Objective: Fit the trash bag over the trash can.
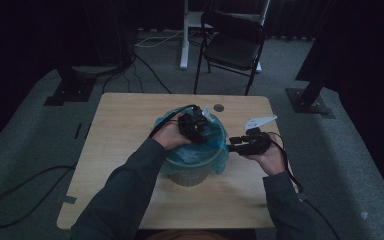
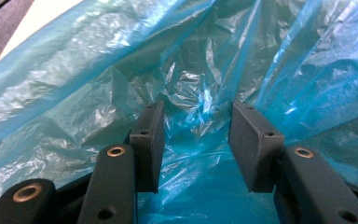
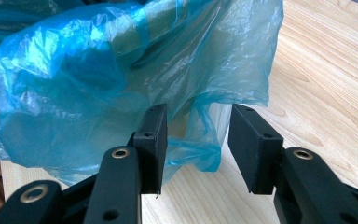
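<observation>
My left tool [image 1: 194, 125] stands wide inside the bin [image 1: 192, 172], its jaws clear of the blue bag [image 2: 121, 70] lining it. My right tool [image 3: 198, 140] waits just outside the bin's right side, jaws apart around the bag's hanging edge on the counter [image 3: 326, 93], unpinched. That edge lies straight ahead, nearest my right.

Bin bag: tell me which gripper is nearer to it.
Left. The left gripper is down inside the bag, film all round its open jaws. The right gripper sits just outside its edge, jaws open around a hanging fold.
</observation>
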`<state>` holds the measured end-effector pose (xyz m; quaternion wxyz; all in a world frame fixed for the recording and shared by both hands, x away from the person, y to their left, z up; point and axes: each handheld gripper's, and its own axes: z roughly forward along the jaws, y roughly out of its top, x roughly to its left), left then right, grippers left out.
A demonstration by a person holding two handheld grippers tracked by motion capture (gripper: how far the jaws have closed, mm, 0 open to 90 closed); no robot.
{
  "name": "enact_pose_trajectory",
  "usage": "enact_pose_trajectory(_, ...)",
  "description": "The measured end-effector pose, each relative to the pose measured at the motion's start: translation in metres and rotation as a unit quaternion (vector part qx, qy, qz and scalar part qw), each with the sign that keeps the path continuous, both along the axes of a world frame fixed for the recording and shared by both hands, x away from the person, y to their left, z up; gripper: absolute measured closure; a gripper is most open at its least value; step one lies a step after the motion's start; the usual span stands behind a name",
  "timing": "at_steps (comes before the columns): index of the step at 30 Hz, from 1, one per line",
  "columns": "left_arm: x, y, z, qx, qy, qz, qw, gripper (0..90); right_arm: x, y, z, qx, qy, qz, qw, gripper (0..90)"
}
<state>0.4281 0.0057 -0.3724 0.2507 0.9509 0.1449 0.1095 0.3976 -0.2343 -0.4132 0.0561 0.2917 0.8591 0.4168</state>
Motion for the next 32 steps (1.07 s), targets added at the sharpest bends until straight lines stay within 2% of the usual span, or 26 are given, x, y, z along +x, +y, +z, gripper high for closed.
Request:
enact_pose_trajectory(7,0.001,-0.003,-0.002,0.015,0.005,-0.002,0.9999,53.8,0.0,0.0,0.0,0.001,-0.001,-0.001,1.0,56.7)
enact_pose_trajectory(10,-0.001,-0.002,0.0,0.012,-0.004,0.0,0.9999,53.8,0.0,-0.001,0.0,0.001,-0.001,-0.001,1.0,56.8)
enact_pose_trajectory(15,-0.004,0.003,0.009,-0.022,-0.021,0.01,0.9995,54.1,0.0,-0.002,0.0,0.001,-0.001,-0.002,1.0,56.7)
enact_pose_trajectory(21,-0.008,0.013,0.024,-0.062,-0.037,0.02,0.9972,54.1,0.0,-0.002,0.0,0.001,0.0,-0.003,1.0,56.7)
enact_pose_trajectory(27,-0.014,0.029,0.037,-0.093,-0.056,0.032,0.9935,54.2,0.0,-0.002,0.0,0.001,-0.001,-0.003,1.0,56.7)
enact_pose_trajectory(32,-0.021,0.049,0.045,-0.12,-0.074,0.049,0.9888,54.2,0.0,-0.003,0.0,0.002,0.0,-0.003,1.0,56.6)
